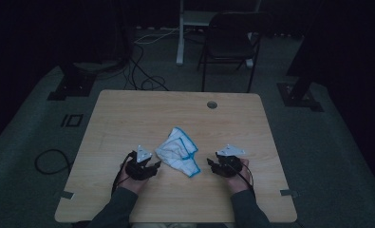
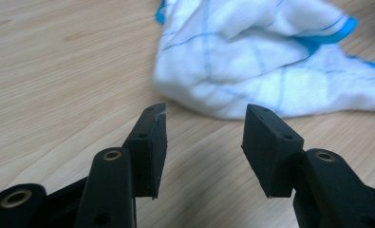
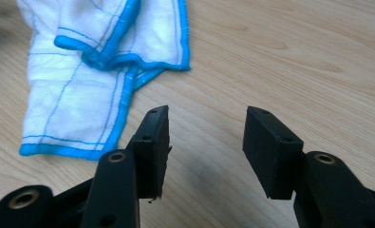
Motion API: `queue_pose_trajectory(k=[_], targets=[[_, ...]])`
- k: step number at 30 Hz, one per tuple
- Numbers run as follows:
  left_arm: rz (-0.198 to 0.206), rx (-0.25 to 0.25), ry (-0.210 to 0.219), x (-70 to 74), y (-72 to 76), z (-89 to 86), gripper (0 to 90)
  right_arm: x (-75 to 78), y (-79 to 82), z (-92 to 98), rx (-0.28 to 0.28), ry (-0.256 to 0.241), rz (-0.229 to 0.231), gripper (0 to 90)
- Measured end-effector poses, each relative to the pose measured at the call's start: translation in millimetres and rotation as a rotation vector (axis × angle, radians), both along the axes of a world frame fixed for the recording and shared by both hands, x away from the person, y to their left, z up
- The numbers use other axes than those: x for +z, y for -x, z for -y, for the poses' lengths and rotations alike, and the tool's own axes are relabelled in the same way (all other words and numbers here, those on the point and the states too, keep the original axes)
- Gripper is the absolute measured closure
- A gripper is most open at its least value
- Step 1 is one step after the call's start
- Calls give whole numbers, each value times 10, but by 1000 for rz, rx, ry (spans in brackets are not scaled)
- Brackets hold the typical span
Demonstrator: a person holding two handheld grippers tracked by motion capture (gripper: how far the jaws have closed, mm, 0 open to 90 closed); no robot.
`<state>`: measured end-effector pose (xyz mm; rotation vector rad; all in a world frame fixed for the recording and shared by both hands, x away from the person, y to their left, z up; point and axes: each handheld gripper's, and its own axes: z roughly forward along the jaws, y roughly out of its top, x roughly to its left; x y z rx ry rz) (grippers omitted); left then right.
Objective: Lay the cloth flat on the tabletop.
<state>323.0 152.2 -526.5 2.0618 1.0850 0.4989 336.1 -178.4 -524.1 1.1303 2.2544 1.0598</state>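
We see a white cloth with blue edging (image 1: 179, 153) lying crumpled on the wooden table (image 1: 128, 114), toward the near half and between our two tools. Our left gripper (image 1: 153, 166) sits just beside the cloth's left edge, its jaws spread wide with only bare tabletop between them; in the left gripper view the cloth (image 2: 266, 61) lies just ahead of the tips, apart from them, bunched into soft folds. Our right gripper (image 1: 210, 165) rests near the cloth's near right corner, jaws likewise parted and holding nothing. In the right gripper view the cloth (image 3: 99, 61) lies ahead and to the left of the jaws, its blue hem close by the left jaw, though we cannot tell whether they touch.

From the high view the cloth's long axis seems to run diagonally, from its far end near the table's middle down toward the near right, where a blue-trimmed corner points at the right gripper; the dim light makes the outline hard to judge.
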Motion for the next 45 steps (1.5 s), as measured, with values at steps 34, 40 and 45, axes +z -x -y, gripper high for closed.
queue_pose_trajectory(k=[34, 40, 45], targets=[[-2, -181, 5, -62, 220, 617, 529, 23, -78, -568, 144, 74, 2, 538], [4, -202, -6, -70, 253, 664, 529, 6, -139, -732, 193, 94, 21, 679], [16, -218, -16, -47, 237, 736, 526, 98, -194, -774, 206, 78, 43, 857]])
